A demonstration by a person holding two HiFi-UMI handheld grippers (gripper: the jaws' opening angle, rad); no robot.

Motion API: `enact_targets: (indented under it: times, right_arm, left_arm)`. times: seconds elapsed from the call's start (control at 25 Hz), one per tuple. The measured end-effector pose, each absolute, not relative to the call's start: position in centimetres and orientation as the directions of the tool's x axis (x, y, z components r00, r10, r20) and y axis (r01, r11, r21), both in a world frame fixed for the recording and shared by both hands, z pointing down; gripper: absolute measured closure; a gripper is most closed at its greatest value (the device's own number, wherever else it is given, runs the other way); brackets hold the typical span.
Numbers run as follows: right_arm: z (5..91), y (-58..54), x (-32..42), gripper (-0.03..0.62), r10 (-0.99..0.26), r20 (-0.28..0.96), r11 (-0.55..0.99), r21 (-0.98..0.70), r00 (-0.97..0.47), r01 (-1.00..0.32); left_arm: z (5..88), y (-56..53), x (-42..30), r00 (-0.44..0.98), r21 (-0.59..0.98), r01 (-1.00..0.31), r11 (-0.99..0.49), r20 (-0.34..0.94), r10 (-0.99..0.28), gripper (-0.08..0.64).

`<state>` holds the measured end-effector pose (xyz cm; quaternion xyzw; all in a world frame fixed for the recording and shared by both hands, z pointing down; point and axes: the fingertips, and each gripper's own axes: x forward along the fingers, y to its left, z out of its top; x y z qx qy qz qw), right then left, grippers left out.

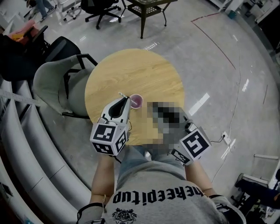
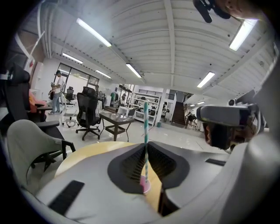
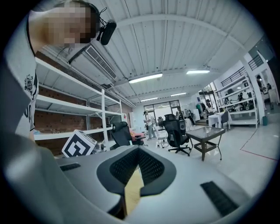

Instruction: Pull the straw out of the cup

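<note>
On the left gripper (image 2: 145,148) we've got the jaws pinched shut on the straw (image 2: 145,124). It's the teal-and-white striped one, standing pretty much upright between them and poking up well past the tips. Its bottom end runs down to the little pink cup (image 2: 145,183), which we can see through the gap under the tips, so as far as we can tell the straw is sitting in the cup. The right gripper (image 3: 137,152) has its jaws closed tip to tip with nothing between them, just a sliver of the wooden table (image 3: 132,192) showing through the slot below. In the head view, the cup stands on that round table, on the half nearer the person. The left gripper comes at it from the near side, with its tips right beside the cup's left rim and the straw leaning out up and to the left. The right gripper is off to the right of the cup and clear of it. Its front end is mostly hidden in that view, so all we really get there is its marker cube (image 1: 194,144) by the table's near edge. There's a grey chair (image 1: 52,83) pushed up against the table's left side, plus a black office chair (image 1: 100,8) and a dark side table (image 1: 148,8) further out on the shiny grey floor (image 1: 227,87).
</note>
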<state>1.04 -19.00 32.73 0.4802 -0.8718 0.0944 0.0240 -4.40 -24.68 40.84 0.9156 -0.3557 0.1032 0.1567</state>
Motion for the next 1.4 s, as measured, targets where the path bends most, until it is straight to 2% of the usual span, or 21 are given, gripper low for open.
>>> enact_targets:
  times: [0.8, 1.4]
  right_arm:
    - [31.9, -17.4, -1.8, 0.58, -0.693, 0.103, 0.699, -0.148, -0.714, -0.7]
    - [31.6, -15.5, -1.8, 0.58, -0.611, 0.104, 0.775, -0.122, -0.785, -0.62]
  left_arm:
    - [35.0, -19.2, -6.6, 0.615, 0.137, -0.788, -0.6, 0.204, -0.762, 0.512]
    - [32.1, -15.5, -6.2, 0.542, 0.126, -0.839, -0.529, 0.104, -0.834, 0.512]
